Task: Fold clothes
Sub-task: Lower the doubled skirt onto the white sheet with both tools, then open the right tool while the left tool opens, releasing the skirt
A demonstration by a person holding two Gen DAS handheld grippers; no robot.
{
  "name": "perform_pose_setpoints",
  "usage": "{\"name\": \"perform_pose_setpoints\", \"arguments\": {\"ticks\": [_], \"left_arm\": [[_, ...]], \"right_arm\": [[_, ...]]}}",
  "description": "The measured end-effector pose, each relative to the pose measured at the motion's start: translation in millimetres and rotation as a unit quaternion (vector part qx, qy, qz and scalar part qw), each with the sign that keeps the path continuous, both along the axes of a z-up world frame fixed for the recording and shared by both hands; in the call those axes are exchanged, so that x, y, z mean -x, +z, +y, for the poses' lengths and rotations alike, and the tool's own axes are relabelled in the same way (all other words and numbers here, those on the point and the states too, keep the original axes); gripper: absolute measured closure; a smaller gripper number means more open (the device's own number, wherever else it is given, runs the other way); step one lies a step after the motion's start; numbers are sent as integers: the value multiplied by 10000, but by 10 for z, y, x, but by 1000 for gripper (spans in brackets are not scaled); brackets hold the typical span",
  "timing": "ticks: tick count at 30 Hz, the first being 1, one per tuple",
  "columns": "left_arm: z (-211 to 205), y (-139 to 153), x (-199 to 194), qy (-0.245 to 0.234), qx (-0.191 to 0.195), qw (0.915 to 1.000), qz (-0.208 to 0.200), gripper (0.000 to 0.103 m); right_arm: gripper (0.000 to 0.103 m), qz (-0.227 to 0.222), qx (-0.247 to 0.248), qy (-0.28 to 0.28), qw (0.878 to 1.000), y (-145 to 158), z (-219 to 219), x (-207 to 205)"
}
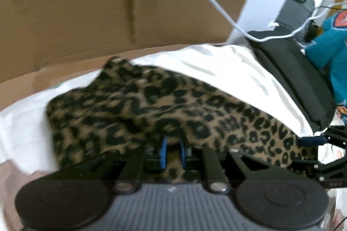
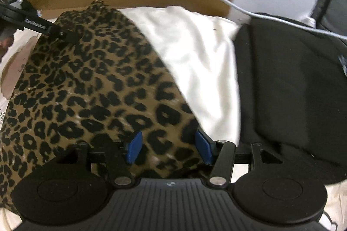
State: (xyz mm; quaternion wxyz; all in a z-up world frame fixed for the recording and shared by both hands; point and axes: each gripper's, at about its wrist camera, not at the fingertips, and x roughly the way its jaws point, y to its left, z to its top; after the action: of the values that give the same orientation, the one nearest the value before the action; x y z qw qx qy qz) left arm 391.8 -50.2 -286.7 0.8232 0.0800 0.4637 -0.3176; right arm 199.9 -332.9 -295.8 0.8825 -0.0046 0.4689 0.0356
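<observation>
The leopard-print garment (image 2: 91, 87) lay spread over a white sheet (image 2: 195, 53), the left gripper (image 1: 172, 149) apparently pinching its edge while the right gripper (image 2: 169, 147) straddled it, jaws released, likely to fold it.

In the left wrist view we see the leopard-print garment (image 1: 151, 109) smeared by blur; at four o'clock the frame edge cuts off the right gripper (image 1: 334, 144), hiding its fingertips.
</observation>
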Motion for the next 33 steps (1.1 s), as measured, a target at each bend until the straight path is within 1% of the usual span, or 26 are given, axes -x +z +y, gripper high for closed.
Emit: {"name": "perform_pose_setpoints", "arguments": {"ticks": [3, 5, 9, 10, 12, 14, 16, 17, 18, 19, 22, 23, 25, 28, 29, 32, 33], "left_arm": [[-119, -145, -61, 110, -122, 9998, 121, 87], [-160, -203, -78, 166, -152, 9997, 109, 87], [-283, -238, -9, 82, -398, 9991, -123, 87], [-314, -234, 13, 58, -471, 9987, -175, 87], [-352, -202, 16, 112, -481, 9987, -119, 87], [-321, -121, 50, 141, -331, 9994, -19, 87], [-238, 36, 134, 156, -216, 9996, -100, 83], [-194, 117, 178, 162, -161, 9996, -149, 78], [-151, 199, 222, 169, -106, 9996, -199, 71], [-91, 269, 260, 221, 10, 9996, -162, 68], [58, 453, 391, 200, 199, 9996, -97, 67], [86, 498, 452, 155, 205, 9996, -122, 65], [147, 533, 546, 148, 263, 9995, -106, 64], [242, 463, 630, 293, 341, 9988, 167, 64], [276, 425, 645, 328, 328, 9985, 283, 64], [394, 344, 731, 536, 195, 9974, 447, 65], [464, 335, 779, 666, 248, 9961, 515, 65]], "right_arm": [[42, 6, 58, -100, 9999, -3, -92, 61], [40, 29, 58, -181, 9998, -11, -147, 98], [40, 45, 27, -292, 9996, 21, -233, 178], [40, 26, 114, -304, 9995, 43, -228, 201], [40, -7, 223, -338, 9992, 69, -232, 246], [40, -26, 161, -500, 9986, 98, -284, 278], [40, -104, 113, -629, 9979, 153, -321, 323], [40, -175, 65, -628, 9979, 190, -323, 347], [40, -245, 16, -625, 9977, 226, -325, 370], [40, -298, -53, -603, 9977, 256, -311, 373], [40, -453, -212, -558, 9972, 352, -253, 403], [41, -488, -264, -542, 9970, 375, -222, 414], [41, -505, -373, -474, 9969, 393, -142, 414], [41, -457, -490, -191, 9976, 389, 57, 415], [41, -411, -535, -105, 9977, 379, 133, 407], [41, -261, -624, 230, 9974, 333, 398, 439], [41, -227, -633, 314, 9972, 314, 479, 451]]}}
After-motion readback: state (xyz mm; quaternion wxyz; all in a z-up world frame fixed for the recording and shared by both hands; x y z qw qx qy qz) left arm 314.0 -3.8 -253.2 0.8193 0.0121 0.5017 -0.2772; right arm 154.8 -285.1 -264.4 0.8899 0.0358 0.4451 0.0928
